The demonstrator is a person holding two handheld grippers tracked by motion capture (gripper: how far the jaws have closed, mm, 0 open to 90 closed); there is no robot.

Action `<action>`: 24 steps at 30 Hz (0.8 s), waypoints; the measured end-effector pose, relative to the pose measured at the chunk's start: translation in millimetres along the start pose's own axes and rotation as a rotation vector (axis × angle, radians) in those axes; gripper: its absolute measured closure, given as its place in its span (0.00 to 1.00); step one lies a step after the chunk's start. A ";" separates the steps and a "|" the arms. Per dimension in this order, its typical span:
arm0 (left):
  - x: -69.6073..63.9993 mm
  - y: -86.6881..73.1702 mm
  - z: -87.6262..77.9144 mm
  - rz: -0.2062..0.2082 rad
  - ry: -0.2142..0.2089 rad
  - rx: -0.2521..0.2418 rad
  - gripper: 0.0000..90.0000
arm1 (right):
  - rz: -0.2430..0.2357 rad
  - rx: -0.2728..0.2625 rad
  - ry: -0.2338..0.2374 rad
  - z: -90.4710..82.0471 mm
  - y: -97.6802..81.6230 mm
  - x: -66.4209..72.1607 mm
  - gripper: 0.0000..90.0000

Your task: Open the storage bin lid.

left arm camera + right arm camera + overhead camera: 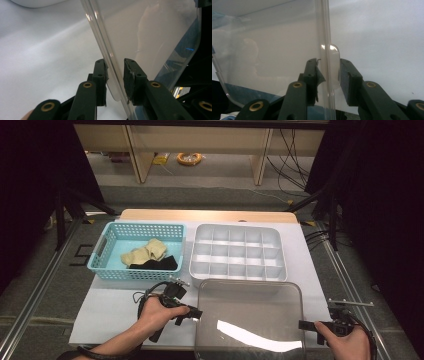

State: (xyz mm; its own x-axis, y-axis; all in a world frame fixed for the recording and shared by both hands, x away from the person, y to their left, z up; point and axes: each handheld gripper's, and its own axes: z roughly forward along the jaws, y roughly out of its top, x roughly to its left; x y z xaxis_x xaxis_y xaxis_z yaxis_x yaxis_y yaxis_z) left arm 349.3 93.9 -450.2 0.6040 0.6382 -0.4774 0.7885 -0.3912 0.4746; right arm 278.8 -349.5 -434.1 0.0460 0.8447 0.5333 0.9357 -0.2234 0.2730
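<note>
So you've got the clear lid (pixel 250 320) between your two hands, at the near edge of the table (pixel 115 310), right in front of the grey divided tray (pixel 238 254). From the high view it sits nearest to you, with a bright streak of glare across it.

Your left gripper (pixel 192 314) comes in from the lid's left side. In the left gripper view (pixel 114 71) the lid's rim runs straight between the two black jaws, and a small clear tab on that rim sits by the left pad. The pads look like they're right at the plastic, but there's a sliver of gap showing on the right one, so I honestly can't tell if you're really pinching it or just straddling it.

Same story on the other side. Your right gripper (pixel 306 325) is at the lid's right edge, and in the right gripper view (pixel 328 72) the rim and its rounded tab stand between the jaws. The left pad is close against the rim, the right one seems a touch off the tab. Can't call it a firm pinch from this either.

Further back on the left is the turquoise basket (pixel 107 245) with some beige and black cloth (pixel 150 255) bunched inside. It's just beside the divided tray, not touching the lid.
</note>
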 end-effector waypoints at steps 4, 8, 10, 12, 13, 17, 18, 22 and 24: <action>-1.8 -1.3 1.2 -0.003 -0.009 0.012 0.80 | -0.017 0.008 -0.037 -2.9 0.8 -1.0 0.77; -3.6 -4.3 4.2 -0.008 -0.016 0.021 0.79 | 0.008 0.021 -0.032 -2.9 -0.6 -0.2 0.77; -1.9 -4.8 3.7 0.017 -0.012 0.044 0.79 | 0.017 0.030 -0.027 -2.2 -1.9 -0.7 0.77; -3.8 -5.6 5.3 -0.006 -0.013 0.027 0.79 | 0.006 0.031 -0.029 -0.3 -2.7 -2.2 0.77; -2.0 -5.4 3.9 0.016 -0.009 0.054 0.79 | 0.021 0.030 -0.024 0.4 -3.4 -2.1 0.77; -2.3 -5.8 5.8 0.015 -0.010 0.062 0.79 | 0.028 0.043 -0.037 2.0 -3.2 -1.4 0.77; -2.2 -5.8 6.5 0.017 -0.006 0.068 0.79 | 0.004 0.049 -0.073 2.6 -2.0 -2.6 0.77; -1.2 -5.8 9.3 0.007 -0.003 0.076 0.78 | 0.016 0.073 -0.058 3.7 -0.6 -3.4 0.77; -0.4 -5.6 11.0 0.005 0.001 0.080 0.78 | 0.043 0.081 -0.046 6.1 -0.1 -3.3 0.77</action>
State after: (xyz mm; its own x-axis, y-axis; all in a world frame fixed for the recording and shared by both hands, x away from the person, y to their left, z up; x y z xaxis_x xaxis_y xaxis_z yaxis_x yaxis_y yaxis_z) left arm 345.9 88.6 -460.7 0.6082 0.6365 -0.4744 0.7920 -0.4461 0.4168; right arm 280.7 -349.3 -440.7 0.1009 0.8570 0.5053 0.9576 -0.2214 0.1843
